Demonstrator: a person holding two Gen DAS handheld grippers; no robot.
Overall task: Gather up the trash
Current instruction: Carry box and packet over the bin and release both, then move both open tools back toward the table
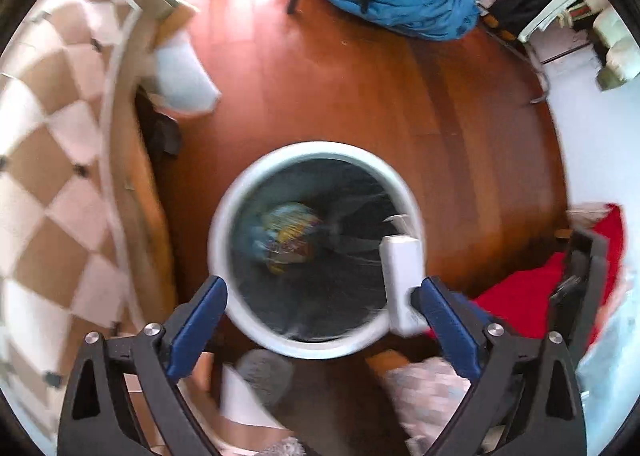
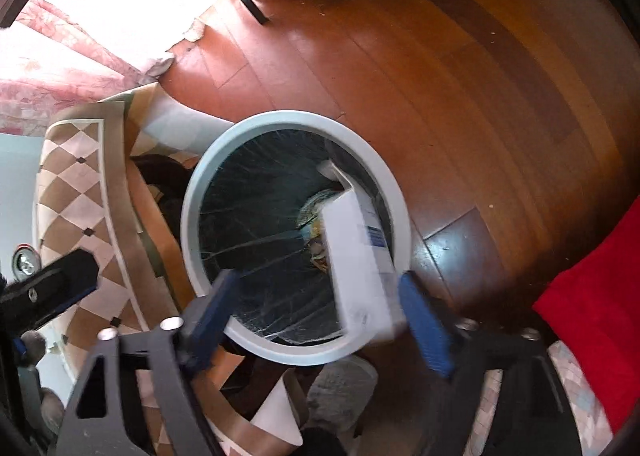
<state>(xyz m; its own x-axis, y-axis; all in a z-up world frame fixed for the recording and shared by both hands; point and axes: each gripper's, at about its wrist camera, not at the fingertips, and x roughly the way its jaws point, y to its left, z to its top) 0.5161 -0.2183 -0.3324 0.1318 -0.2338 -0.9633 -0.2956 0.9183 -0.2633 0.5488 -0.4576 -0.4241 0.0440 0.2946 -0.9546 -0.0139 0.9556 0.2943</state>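
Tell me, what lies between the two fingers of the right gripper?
In the right wrist view, the right gripper is open; a white box leans beside one finger, over the bin.

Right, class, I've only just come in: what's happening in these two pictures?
A person is clearing up rubbish with two hand-held tools over a round white bin lined with a dark bag, standing on a wooden floor. The right tool is open, and a white box lies against its right finger, tipping over the bin's rim; whether it has been let go is unclear. The left tool hangs open above the bin, holding nothing. A crumpled colourful wrapper already lies at the bottom.
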